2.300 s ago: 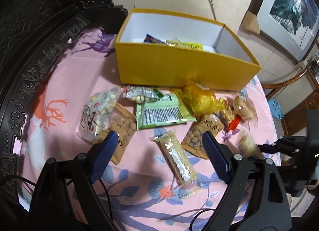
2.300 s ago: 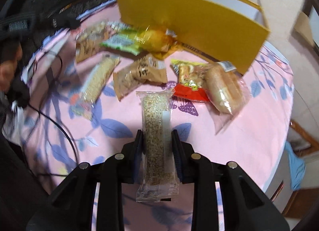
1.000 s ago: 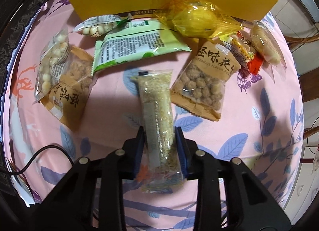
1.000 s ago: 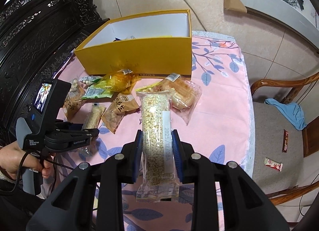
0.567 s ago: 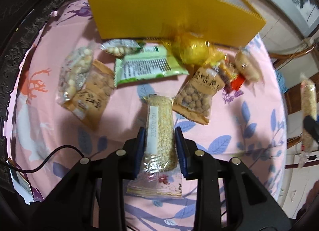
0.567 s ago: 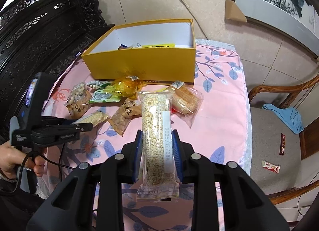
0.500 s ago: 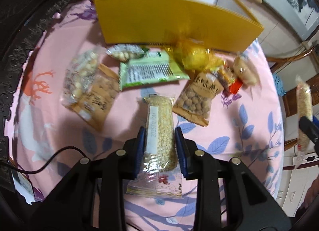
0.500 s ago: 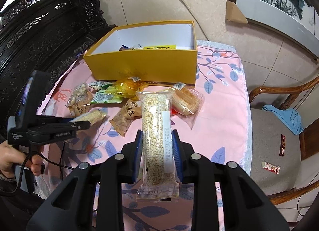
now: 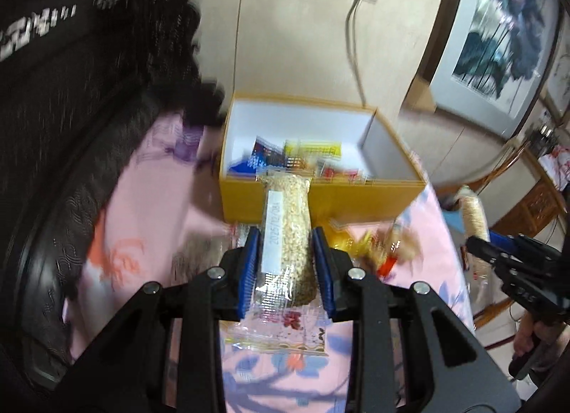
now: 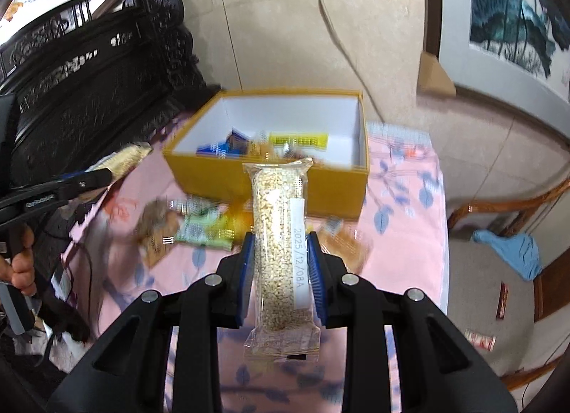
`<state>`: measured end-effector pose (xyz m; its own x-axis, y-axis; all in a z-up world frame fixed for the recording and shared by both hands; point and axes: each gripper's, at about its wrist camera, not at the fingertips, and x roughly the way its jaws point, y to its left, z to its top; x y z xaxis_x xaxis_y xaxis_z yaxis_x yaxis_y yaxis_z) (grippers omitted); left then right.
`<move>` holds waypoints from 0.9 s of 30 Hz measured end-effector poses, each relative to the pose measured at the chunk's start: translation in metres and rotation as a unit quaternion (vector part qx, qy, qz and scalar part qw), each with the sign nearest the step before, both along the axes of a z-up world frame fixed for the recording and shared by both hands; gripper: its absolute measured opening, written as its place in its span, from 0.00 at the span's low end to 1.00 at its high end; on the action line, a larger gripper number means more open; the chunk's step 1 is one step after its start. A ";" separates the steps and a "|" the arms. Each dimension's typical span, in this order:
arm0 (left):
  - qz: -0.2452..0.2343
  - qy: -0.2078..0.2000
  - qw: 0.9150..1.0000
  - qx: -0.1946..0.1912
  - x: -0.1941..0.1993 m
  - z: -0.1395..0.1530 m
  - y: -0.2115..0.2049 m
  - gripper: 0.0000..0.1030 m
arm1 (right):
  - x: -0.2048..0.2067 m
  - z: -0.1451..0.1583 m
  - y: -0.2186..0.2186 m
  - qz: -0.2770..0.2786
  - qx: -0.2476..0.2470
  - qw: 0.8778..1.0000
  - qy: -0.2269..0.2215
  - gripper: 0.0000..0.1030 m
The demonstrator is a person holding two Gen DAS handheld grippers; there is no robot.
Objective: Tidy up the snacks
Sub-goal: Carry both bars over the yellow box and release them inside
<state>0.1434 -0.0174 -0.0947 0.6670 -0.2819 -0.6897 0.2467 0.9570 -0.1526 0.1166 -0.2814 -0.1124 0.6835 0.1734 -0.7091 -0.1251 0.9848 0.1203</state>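
Note:
My left gripper (image 9: 285,245) is shut on a clear-wrapped grain bar (image 9: 288,231) and holds it in the air, pointing at the open yellow box (image 9: 320,195). My right gripper (image 10: 279,252) is shut on a second grain bar (image 10: 279,235), also lifted and aimed at the same box (image 10: 270,178). The box holds several snack packets (image 10: 285,142). More packets (image 10: 203,228) lie blurred on the pink tablecloth in front of the box. Each gripper shows in the other's view: the right one (image 9: 473,235) and the left one (image 10: 103,171).
The box stands at the far edge of the round table with the pink floral cloth (image 10: 402,206). Dark carved furniture (image 10: 89,74) stands at the left. A wooden chair (image 10: 516,235) with a blue cloth is at the right. A cable (image 10: 338,28) hangs down the wall behind.
The left gripper has lifted its grain bar off the cloth and tilted up toward the box. The right gripper has moved closer to the box with its bar. Both views are motion-blurred.

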 end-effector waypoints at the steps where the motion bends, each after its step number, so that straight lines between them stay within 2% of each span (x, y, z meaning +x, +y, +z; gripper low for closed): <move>1: -0.004 -0.011 1.000 -0.004 0.003 0.007 -0.002 0.29 | 0.007 0.005 0.001 0.001 -0.001 1.000 -0.009 0.28; 5: -0.016 -0.054 0.998 -0.021 0.026 0.035 -0.010 0.29 | 0.036 0.023 0.004 0.003 -0.004 0.999 -0.045 0.28; 10: -0.025 -0.098 0.995 -0.026 0.067 0.056 -0.025 0.29 | 0.076 0.040 0.002 0.000 -0.008 0.997 -0.082 0.28; 15: -0.033 -0.131 0.991 -0.022 0.107 0.057 -0.040 0.31 | 0.113 0.045 0.003 -0.002 -0.007 0.994 -0.107 0.29; 16: -0.030 -0.138 0.990 -0.018 0.114 0.055 -0.042 0.38 | 0.123 0.044 0.005 -0.004 -0.012 0.994 -0.112 0.33; 17: -0.016 -0.141 0.990 -0.006 0.122 0.053 -0.044 0.74 | 0.129 0.044 0.007 -0.013 -0.025 0.993 -0.113 0.49; 18: 0.012 -0.150 0.989 0.000 0.124 0.055 -0.044 0.90 | 0.131 0.046 0.008 -0.023 -0.034 0.992 -0.117 0.58; 20: 0.019 -0.183 0.983 -0.024 0.117 0.062 -0.037 0.90 | 0.127 0.054 0.007 -0.037 -0.042 0.988 -0.147 0.62; 22: 0.016 -0.201 0.979 -0.022 0.111 0.065 -0.033 0.91 | 0.124 0.056 0.005 -0.034 -0.044 0.987 -0.151 0.62; 25: 0.022 -0.192 0.981 -0.008 0.108 0.061 -0.029 0.91 | 0.115 0.049 -0.005 -0.044 -0.044 0.989 -0.137 0.62; 27: 0.035 -0.176 0.984 -0.013 0.104 0.054 -0.021 0.91 | 0.108 0.042 -0.015 -0.058 -0.036 0.990 -0.123 0.62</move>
<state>0.2477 -0.0388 -0.0402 0.8815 -0.2408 -0.4061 0.2222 0.9705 -0.0933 0.2248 -0.2964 -0.0703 0.8494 0.0394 -0.5263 -0.0279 0.9992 0.0297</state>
